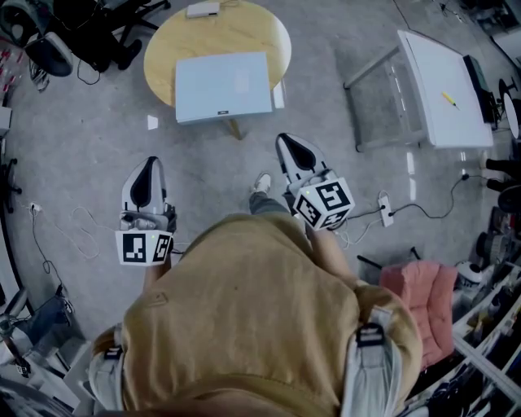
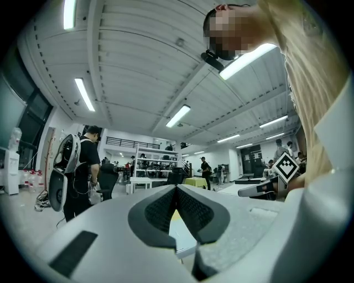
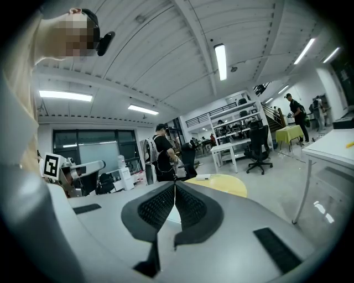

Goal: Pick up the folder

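The folder (image 1: pixel 224 85) is pale blue and lies flat on a round yellow table (image 1: pixel 167 41) ahead of me. Both grippers hang over the floor short of the table, apart from the folder. My left gripper (image 1: pixel 150 161) is shut with nothing in it, and its pads meet at the tip in the left gripper view (image 2: pixel 176 188). My right gripper (image 1: pixel 287 139) is also shut and empty, its jaws closed together in the right gripper view (image 3: pixel 175 184). A strip of the folder (image 2: pixel 180 235) shows in the gap below the left jaws' tips.
A small white object (image 1: pixel 203 10) lies at the table's far edge. A white desk (image 1: pixel 444 89) stands at the right, a pink-cushioned chair (image 1: pixel 419 301) near right. Cables and a power strip (image 1: pixel 385 210) lie on the floor. A person with a backpack (image 2: pixel 77 171) stands in the room.
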`<state>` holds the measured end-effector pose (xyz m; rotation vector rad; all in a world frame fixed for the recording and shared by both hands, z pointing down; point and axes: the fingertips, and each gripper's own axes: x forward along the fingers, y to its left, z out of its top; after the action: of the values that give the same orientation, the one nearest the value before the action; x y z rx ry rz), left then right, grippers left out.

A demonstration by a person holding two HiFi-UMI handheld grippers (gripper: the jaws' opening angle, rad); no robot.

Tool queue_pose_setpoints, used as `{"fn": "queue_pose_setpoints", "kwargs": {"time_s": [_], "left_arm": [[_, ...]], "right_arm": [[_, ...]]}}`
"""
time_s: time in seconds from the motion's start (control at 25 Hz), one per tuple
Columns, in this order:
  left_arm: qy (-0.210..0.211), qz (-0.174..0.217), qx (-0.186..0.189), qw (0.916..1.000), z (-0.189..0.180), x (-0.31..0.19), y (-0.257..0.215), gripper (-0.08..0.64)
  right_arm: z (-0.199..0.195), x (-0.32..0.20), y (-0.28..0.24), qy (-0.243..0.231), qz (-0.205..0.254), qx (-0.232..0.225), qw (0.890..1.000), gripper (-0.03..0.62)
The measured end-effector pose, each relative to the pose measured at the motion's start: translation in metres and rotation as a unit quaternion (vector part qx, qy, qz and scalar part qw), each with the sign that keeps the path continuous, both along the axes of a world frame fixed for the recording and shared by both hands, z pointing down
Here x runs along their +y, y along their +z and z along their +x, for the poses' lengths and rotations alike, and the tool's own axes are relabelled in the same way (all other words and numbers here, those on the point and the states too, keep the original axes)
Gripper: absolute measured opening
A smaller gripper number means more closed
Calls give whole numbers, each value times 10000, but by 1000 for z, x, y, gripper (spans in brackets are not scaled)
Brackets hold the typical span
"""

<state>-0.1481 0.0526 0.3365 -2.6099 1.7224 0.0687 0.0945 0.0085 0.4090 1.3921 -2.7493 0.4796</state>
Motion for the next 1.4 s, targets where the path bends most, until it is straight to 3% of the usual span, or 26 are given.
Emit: {"fn": "queue_pose_setpoints", "kwargs": {"time_s": [0.52, 0.8, 1.0, 1.2, 1.4], "left_arm": [[-219, -111, 35, 9997, 51, -85, -5, 3], [-404, -350, -52, 9986, 64, -101, 4, 3], [-484, -412, -25, 9980, 60, -115, 3, 3], [-362, -430, -62, 9984, 51, -130, 7, 3], [-207, -425, -83, 9988, 41, -149, 4, 3]], "right_arm": [[39, -86, 23, -389, -385, -212, 9983, 0], [35, -108, 59, -848, -820, -462, 9919, 1], [25, -113, 102, -1087, -1246, -270, 9859, 2], [20, -122, 126, -934, -1454, -280, 9846, 2], [16, -122, 144, -557, -1877, -807, 9773, 2]]}}
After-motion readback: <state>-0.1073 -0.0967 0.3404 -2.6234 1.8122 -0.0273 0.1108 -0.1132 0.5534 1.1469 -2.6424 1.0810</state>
